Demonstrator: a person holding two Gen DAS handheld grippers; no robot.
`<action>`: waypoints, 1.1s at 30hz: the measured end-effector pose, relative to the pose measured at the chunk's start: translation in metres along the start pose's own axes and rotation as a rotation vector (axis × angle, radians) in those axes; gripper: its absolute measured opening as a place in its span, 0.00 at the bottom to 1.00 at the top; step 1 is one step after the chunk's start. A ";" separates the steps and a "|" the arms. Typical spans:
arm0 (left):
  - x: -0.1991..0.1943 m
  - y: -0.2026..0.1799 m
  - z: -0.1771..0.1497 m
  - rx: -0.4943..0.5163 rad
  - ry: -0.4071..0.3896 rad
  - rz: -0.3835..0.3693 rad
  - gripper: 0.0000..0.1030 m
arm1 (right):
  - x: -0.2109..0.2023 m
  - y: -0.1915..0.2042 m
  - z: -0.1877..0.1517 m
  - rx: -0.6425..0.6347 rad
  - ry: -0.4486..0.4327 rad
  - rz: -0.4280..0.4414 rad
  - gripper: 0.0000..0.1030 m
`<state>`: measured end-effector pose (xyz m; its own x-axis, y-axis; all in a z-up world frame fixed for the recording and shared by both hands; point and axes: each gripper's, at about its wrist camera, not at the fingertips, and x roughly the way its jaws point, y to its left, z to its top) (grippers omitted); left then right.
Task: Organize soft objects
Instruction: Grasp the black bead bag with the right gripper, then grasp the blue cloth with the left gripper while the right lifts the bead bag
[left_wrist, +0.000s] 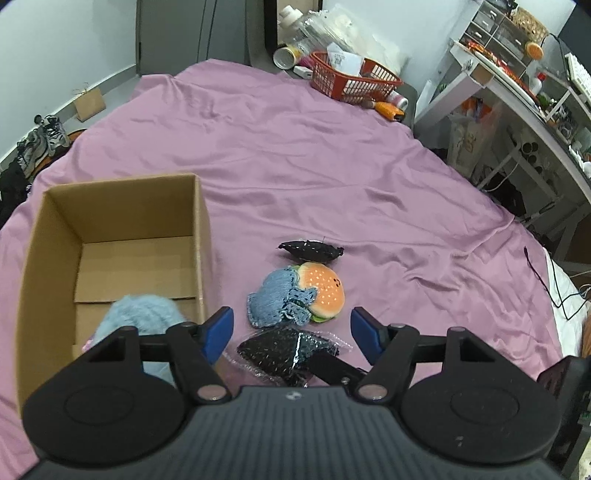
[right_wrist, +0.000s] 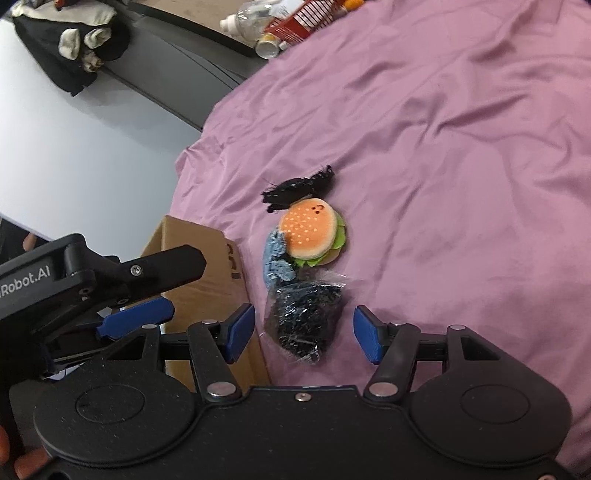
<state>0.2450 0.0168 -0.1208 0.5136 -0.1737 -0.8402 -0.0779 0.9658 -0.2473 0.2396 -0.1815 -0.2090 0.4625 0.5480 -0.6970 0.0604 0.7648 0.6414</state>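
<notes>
A pink bedsheet (left_wrist: 295, 147) is being shown spread over a bed, with an open cardboard box (left_wrist: 48, 229) standing on it at the left. A fluffy light-blue soft item (left_wrist: 142, 314) is being seen lying inside the box against its near wall. Just beside the box on the sheet, a small cluster of soft objects is being displayed: a plush hamburger (left_wrist: 325, 291), a blue knitted piece (left_wrist: 277, 301) touching and partly overlapped by it, a black fabric piece (left_wrist: 310, 250) just beyond the burger, and a clear bag of black material (left_wrist: 284, 352) nearest the camera. The left gripper (left_wrist: 291, 330) is being held open and empty above this bag, its blue pads (left_wrist: 218, 332) being kept wide apart. The right gripper (right_wrist: 304, 332) is likewise being held open with nothing between its pads (right_wrist: 242, 326), the bag (right_wrist: 304, 317) being framed between them in the right wrist view; the burger (right_wrist: 310, 234) and box (right_wrist: 207, 266) are being seen beyond. A red basket (left_wrist: 351, 79) is being shown at the far edge of the bed
</notes>
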 end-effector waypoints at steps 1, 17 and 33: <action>0.004 -0.001 0.001 0.004 0.003 0.000 0.66 | 0.003 -0.002 0.000 0.007 0.006 -0.003 0.57; 0.061 -0.020 0.012 0.103 0.073 0.037 0.51 | 0.026 -0.013 0.012 0.022 0.071 -0.010 0.23; 0.108 -0.025 0.010 0.119 0.161 0.176 0.25 | 0.011 -0.027 0.023 0.026 0.027 -0.064 0.23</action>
<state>0.3109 -0.0241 -0.2000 0.3578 -0.0198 -0.9336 -0.0485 0.9980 -0.0397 0.2637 -0.2042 -0.2262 0.4327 0.5074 -0.7452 0.1122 0.7899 0.6029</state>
